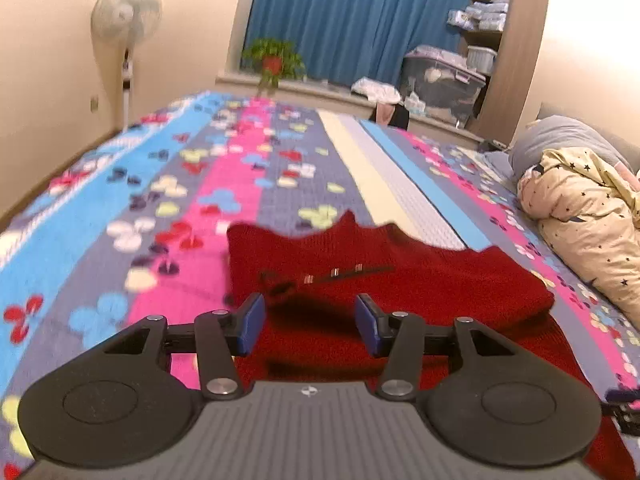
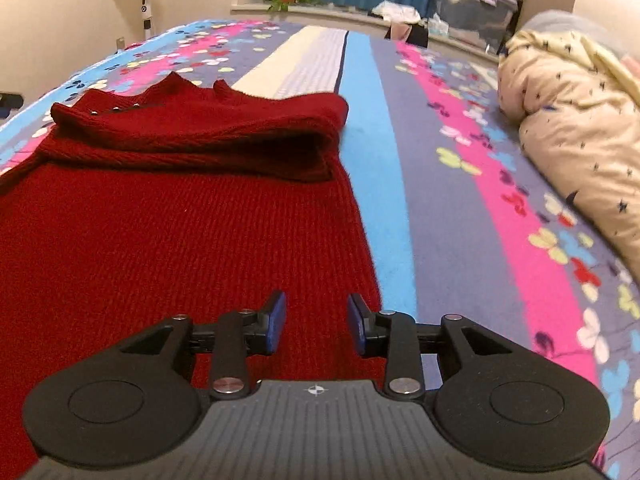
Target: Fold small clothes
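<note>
A dark red knitted sweater (image 1: pixel 384 276) lies on the bed, neck end far from me, with a sleeve folded across its upper part and a row of small metal buttons near the collar. My left gripper (image 1: pixel 310 322) is open and empty, hovering over the sweater's left side. In the right wrist view the sweater (image 2: pixel 172 232) fills the left half, its folded sleeve (image 2: pixel 200 140) lying crosswise. My right gripper (image 2: pixel 316 322) is open and empty above the sweater's right edge near the hem.
The bedspread (image 2: pixel 460 184) is striped pink, blue and grey with a clover print. A cream star-print duvet (image 2: pixel 572 112) is bunched at the right. A standing fan (image 1: pixel 126 20), a potted plant (image 1: pixel 274 60) and storage boxes (image 1: pixel 444 80) are beyond the bed.
</note>
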The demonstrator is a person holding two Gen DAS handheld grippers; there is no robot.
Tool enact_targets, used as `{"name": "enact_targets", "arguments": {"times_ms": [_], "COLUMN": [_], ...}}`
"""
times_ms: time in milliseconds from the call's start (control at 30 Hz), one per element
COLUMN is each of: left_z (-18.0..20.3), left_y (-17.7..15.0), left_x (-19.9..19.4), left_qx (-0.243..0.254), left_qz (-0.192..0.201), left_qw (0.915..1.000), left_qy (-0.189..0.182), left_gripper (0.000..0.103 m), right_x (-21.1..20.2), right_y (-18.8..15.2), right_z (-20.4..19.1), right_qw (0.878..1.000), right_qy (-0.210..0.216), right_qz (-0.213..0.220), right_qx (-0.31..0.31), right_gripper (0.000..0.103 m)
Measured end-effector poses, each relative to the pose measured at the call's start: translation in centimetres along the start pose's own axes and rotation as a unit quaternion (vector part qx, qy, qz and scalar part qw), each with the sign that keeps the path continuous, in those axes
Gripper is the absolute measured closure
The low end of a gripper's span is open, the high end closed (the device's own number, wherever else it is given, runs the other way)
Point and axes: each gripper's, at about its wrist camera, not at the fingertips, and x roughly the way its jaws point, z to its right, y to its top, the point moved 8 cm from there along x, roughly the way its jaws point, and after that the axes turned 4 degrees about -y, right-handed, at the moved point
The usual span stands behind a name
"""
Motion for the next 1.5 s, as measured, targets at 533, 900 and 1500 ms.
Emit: {"name": "enact_targets", "arguments": {"times_ms": [533, 900, 1500], "left_z": [-1.9, 4.5, 0.1], "left_y": [-0.6, -5.6, -15.6], "left_x": [1.7, -13.6, -14.7], "left_qx": [0.017, 0.065, 0.003], "left_qz": [-0.073, -0.059, -0.195], "left_qw": [0.9920, 0.9961, 0.9785], "left_qy": [0.102, 0.012, 0.066], "left_gripper": [0.045, 0.043, 0.043], "right_x": [-1.2, -4.5, -8.8], "right_y": [0.2, -0.4, -5.4], "right_z": [-0.3, 2.0, 9.6], "right_qw": [1.000, 0.999, 0.992], "right_qy": [0.017, 0.014, -0.031], "right_qz": [0.006, 0.031, 0.030], "right_qx": [-0.025, 0.013, 0.116], "right_gripper": [0.063, 0.063, 0.060]}}
